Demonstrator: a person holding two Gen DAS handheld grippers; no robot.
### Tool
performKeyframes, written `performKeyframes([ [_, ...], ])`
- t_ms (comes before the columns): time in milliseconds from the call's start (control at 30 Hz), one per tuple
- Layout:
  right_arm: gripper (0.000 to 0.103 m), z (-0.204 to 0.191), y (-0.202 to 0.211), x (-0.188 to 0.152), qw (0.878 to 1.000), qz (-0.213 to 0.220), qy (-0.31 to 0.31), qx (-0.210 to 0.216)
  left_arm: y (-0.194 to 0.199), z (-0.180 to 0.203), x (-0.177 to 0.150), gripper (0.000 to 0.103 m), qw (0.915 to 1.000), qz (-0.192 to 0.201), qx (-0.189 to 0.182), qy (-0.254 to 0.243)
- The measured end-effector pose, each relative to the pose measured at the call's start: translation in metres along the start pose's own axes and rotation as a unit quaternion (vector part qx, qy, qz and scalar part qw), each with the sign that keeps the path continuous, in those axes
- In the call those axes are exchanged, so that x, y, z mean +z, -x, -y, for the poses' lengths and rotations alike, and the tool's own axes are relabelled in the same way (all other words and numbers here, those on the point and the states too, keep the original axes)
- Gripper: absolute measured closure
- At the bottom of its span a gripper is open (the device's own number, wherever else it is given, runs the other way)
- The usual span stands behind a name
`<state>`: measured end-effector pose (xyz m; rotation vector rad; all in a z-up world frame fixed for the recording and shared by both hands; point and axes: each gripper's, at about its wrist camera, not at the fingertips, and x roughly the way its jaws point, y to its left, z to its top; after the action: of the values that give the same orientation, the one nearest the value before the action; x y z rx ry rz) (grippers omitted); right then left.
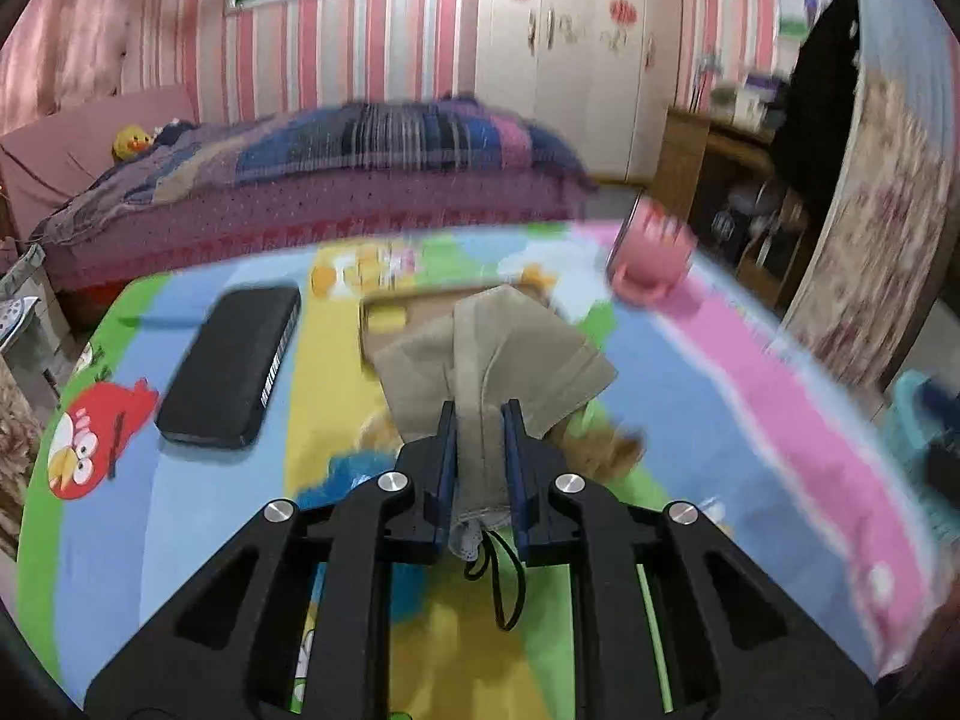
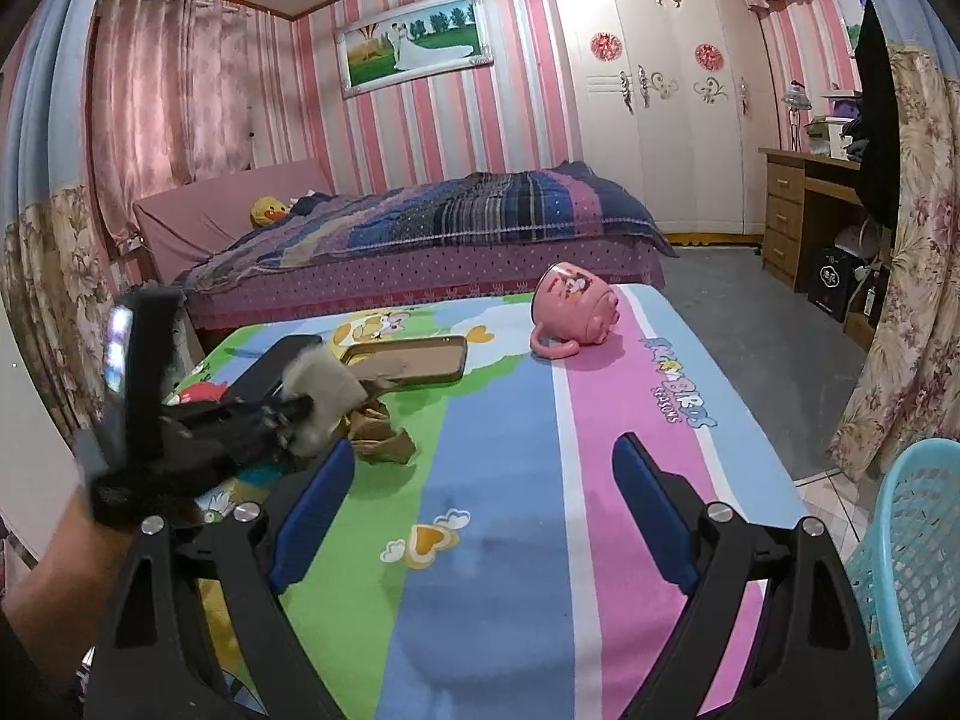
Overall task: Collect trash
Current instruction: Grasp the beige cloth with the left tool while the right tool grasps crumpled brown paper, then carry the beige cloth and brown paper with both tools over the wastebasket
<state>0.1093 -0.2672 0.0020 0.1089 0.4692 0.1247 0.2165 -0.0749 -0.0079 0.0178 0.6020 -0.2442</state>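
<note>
Left gripper (image 1: 480,414) clenched on a beige face mask (image 1: 498,348); blue pads press the folded middle, mask body fans out ahead of the fingertips, black ear loop dangles behind between the fingers. The mask is lifted clear of the cartoon-print sheet (image 2: 492,480) that covers the table-like surface, over its left half. In the right wrist view the same gripper shows at the left edge of the surface, blurred, with the mask a pale wad at its tip. Right gripper (image 2: 480,468) released, jaws wide with nothing between them, hovering over the near middle of the sheet; the blue and pink stripes ahead of it are bare. Crumpled brown paper (image 2: 378,438) lies on the green stripe just beside the left gripper's tip. Beyond it a shallow brown tray (image 2: 414,360) sits toward the far edge, and a black flat case (image 1: 231,366) lies near the far left corner. A pink cup (image 2: 573,312) lies tipped on its side near the far right corner, well apart from both grippers. A turquoise mesh basket (image 2: 918,564) stands off the right edge, near the near right corner. A bed (image 2: 420,234) runs along past the far edge; open grey floor off the right side.
</note>
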Motion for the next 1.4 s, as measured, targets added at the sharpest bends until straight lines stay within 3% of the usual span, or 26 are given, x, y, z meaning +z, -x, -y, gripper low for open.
performKeyframes([
  [100, 0.017, -0.007, -0.009, 0.000, 1.000, -0.007, 0.005, 0.005, 0.039, -0.009, 0.005, 0.089, 0.9989, 0.043, -0.007, 0.013],
  [200, 0.017, -0.017, -0.023, 0.002, 1.000, -0.015, 0.008, 0.019, 0.063, -0.028, 0.004, 0.089, 0.9979, 0.059, 0.006, 0.025],
  [433, 0.017, -0.060, -0.082, 0.005, 0.996, -0.060, 0.041, 0.043, 0.082, -0.092, -0.011, 0.089, 0.9945, 0.049, 0.052, 0.077],
  [633, 0.019, -0.084, -0.131, 0.000, 0.991, -0.122, 0.063, 0.008, 0.085, -0.103, -0.014, 0.089, 0.9938, 0.050, 0.048, 0.087],
  [667, 0.021, -0.085, -0.135, -0.002, 0.990, -0.128, 0.065, 0.003, 0.084, -0.101, -0.014, 0.089, 0.9942, 0.048, 0.045, 0.085],
  [733, 0.051, -0.083, -0.148, -0.006, 0.985, -0.157, 0.065, -0.005, 0.080, -0.095, -0.014, 0.089, 0.9951, 0.045, 0.042, 0.078],
  [833, 0.067, -0.075, -0.148, -0.009, 0.984, -0.171, 0.046, 0.017, 0.078, -0.084, -0.016, 0.089, 0.9965, 0.040, 0.037, 0.063],
  [1133, 0.072, -0.057, -0.073, 0.010, 0.995, -0.075, 0.025, 0.055, 0.086, -0.070, -0.022, 0.089, 0.9962, 0.052, 0.030, 0.063],
  [1400, 0.072, -0.049, -0.021, 0.017, 0.998, -0.013, 0.045, 0.034, 0.103, -0.062, -0.028, 0.089, 0.9951, 0.068, 0.023, 0.067],
])
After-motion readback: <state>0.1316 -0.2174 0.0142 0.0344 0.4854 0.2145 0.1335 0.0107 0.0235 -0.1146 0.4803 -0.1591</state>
